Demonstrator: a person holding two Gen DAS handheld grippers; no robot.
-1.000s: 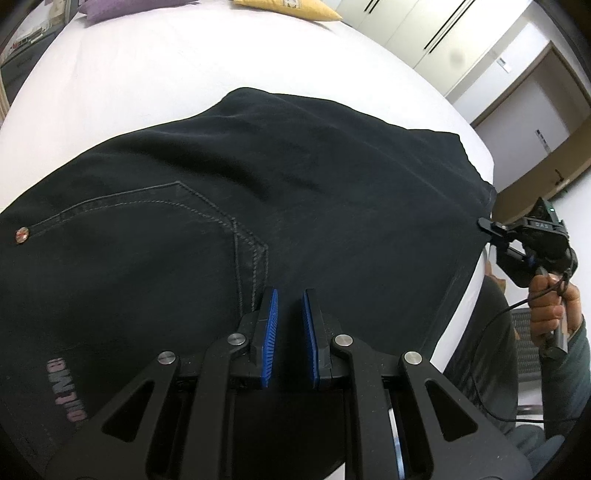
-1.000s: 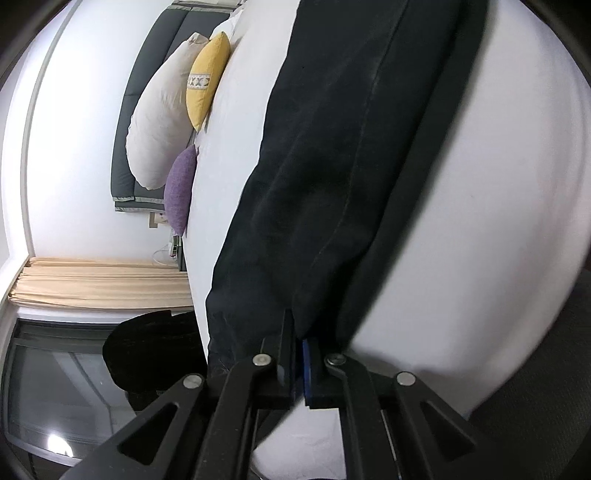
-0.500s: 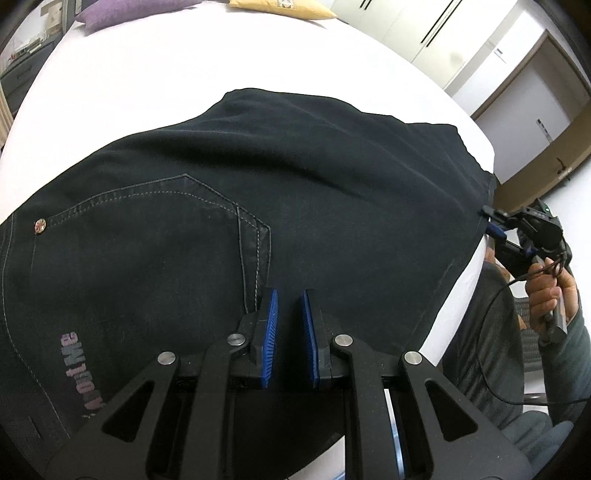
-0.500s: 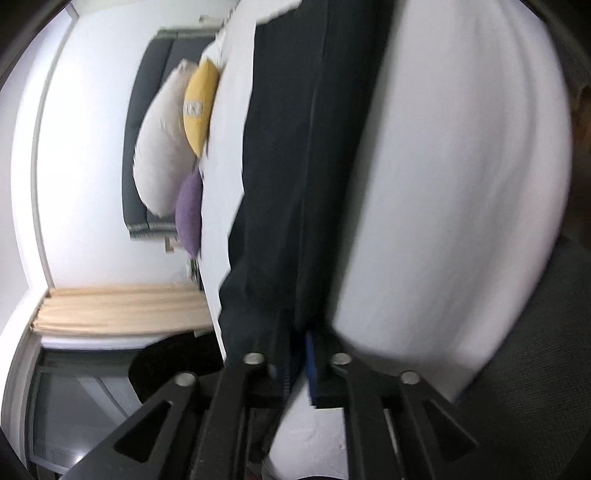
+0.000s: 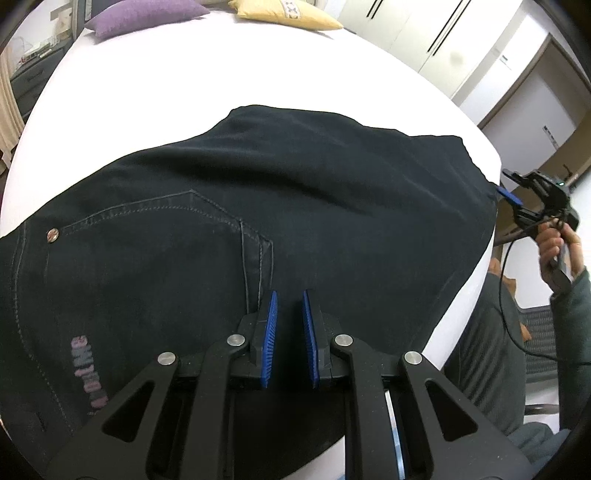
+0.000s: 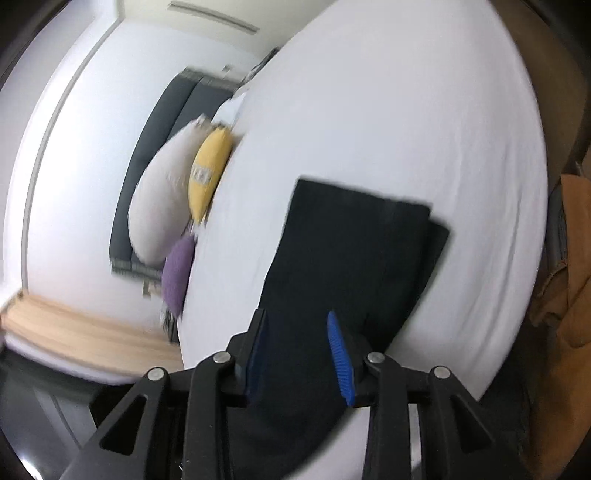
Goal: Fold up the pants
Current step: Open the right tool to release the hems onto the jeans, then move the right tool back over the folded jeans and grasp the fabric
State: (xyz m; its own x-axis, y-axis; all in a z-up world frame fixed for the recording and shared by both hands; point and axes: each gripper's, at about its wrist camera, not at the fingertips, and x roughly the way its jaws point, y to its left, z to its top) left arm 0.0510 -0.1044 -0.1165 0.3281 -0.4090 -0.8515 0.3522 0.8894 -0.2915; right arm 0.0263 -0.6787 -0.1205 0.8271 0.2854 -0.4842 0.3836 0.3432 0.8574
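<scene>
Dark navy pants [image 5: 295, 203] lie spread on the white bed [image 5: 221, 66], with a back pocket and a pink print near my left gripper [image 5: 288, 293]. That gripper hovers over the seat area, its blue pads nearly together with nothing visibly pinched. In the right wrist view the pants [image 6: 351, 251] lie folded lengthwise, ending in a square edge. My right gripper [image 6: 295, 314] is opening over the near end, and its pads stand clear of the cloth. It also shows at the pants' far right edge as the right gripper [image 5: 506, 184], held by a hand [image 5: 554, 247].
A purple cushion [image 5: 144, 14] and a yellow cushion [image 5: 284, 14] sit at the head of the bed, with a large white pillow [image 6: 162, 199] beside them. Wardrobe doors [image 5: 436, 40] stand beyond. The bed's edge [image 5: 469, 295] runs close to the person's sleeve [image 5: 572, 321].
My right gripper let go of the pants' edge, spread its jaws and pulled back, its view swinging up across the bed. The left gripper stays shut in place.
</scene>
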